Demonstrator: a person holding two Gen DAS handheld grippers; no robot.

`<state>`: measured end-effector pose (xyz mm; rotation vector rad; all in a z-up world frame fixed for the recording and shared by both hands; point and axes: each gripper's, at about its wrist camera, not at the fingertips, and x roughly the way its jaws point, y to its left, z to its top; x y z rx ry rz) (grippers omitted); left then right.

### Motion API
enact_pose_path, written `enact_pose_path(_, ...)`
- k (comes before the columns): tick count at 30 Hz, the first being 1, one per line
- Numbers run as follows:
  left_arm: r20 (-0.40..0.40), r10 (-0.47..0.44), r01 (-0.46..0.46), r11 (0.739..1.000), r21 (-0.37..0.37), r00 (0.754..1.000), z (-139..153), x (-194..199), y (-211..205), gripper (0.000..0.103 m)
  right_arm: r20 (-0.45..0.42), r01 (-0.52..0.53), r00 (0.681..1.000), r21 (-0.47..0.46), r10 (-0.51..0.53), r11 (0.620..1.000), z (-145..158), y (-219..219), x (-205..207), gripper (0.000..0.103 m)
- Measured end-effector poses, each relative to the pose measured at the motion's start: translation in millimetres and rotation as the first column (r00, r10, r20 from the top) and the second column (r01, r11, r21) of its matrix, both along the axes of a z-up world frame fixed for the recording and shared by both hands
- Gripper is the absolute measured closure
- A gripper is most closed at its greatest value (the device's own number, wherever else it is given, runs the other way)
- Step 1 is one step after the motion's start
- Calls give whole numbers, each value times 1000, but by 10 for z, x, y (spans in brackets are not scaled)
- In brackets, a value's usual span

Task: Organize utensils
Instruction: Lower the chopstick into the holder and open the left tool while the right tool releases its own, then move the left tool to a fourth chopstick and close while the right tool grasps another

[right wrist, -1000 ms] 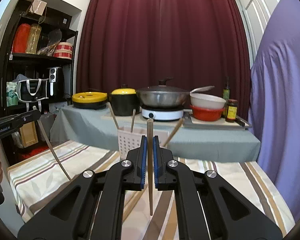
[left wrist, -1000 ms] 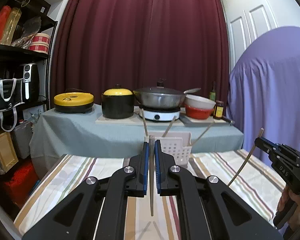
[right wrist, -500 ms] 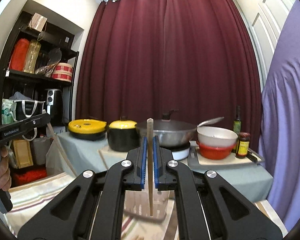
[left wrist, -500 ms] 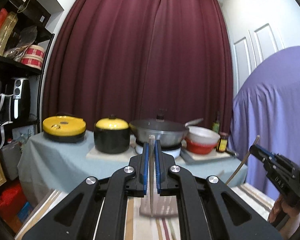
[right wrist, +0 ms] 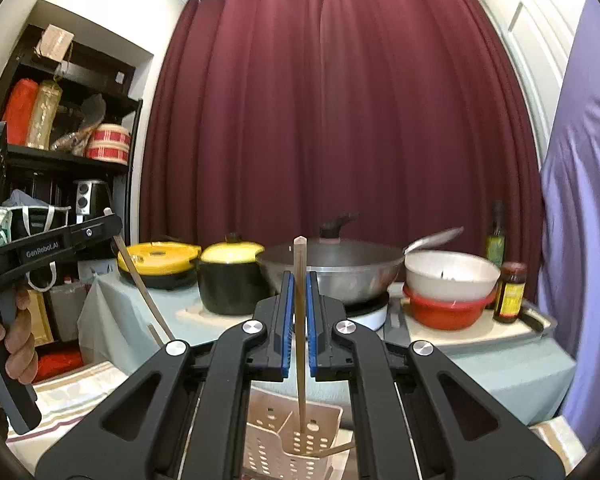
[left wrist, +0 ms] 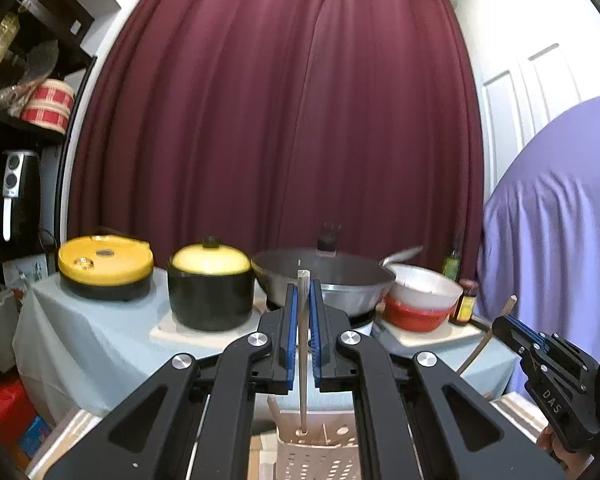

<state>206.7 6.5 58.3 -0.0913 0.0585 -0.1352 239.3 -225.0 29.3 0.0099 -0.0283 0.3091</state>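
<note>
1. Holding one chopstick apiece, both grippers are clamped shut: the left gripper (left wrist: 303, 308) pinches a pale chopstick (left wrist: 302, 352) upright between its blue pads, and the right gripper (right wrist: 299, 304) does the same with its own chopstick (right wrist: 300, 332).
2. Each stick is gripped near its upper end, so most of its length hangs below the jaws. That looks deliberate, leaving the lower tip free to enter a holder.
3. The white perforated utensil basket (right wrist: 296, 440) sits at 6 o'clock in the right wrist view, directly under the hanging tip. The same basket (left wrist: 320, 452) is at 6 o'clock in the left view too.
4. Other sticks already lean in the basket, one poking out toward 4 o'clock in the right view, so the sorting seems partly done.
5. In the left view the right tool enters at 4 o'clock; in the right view a hand (right wrist: 12, 340) holds the left tool at 9 o'clock.
6. Behind, pots and a wok (right wrist: 332, 268) stand on a cloth-covered table (right wrist: 512, 368), apart from the work.
7. Next comes a straight lowering; tilting could catch the rim.
</note>
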Motion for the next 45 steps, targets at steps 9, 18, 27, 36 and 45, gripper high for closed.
enact_pose_path(9,-102,10,-5,999,47,995,-412,298,-117,97,-118,3,993,-30,-7,1000,-461,116,332,96)
enact_pose_path(18,-149,-8,16,998,57,989,-502,374,-159,90,-157,17,987,-52,-25,999,-572,174,328,84)
enact_pose_path(27,-126,0,10,997,82,992,-491,56,-159,69,-156,59,986,-55,-66,997,-523,98,-19,70)
enact_pose_path(36,-195,27,-9,995,95,980,-785,-481,-97,65,-231,68,969,-77,-84,995,-860,59,-640,69)
enact_pose_path(45,-297,43,-10,994,112,954,-1231,-946,-126,65,-334,29,940,-104,-62,994,-1373,103,-1292,69)
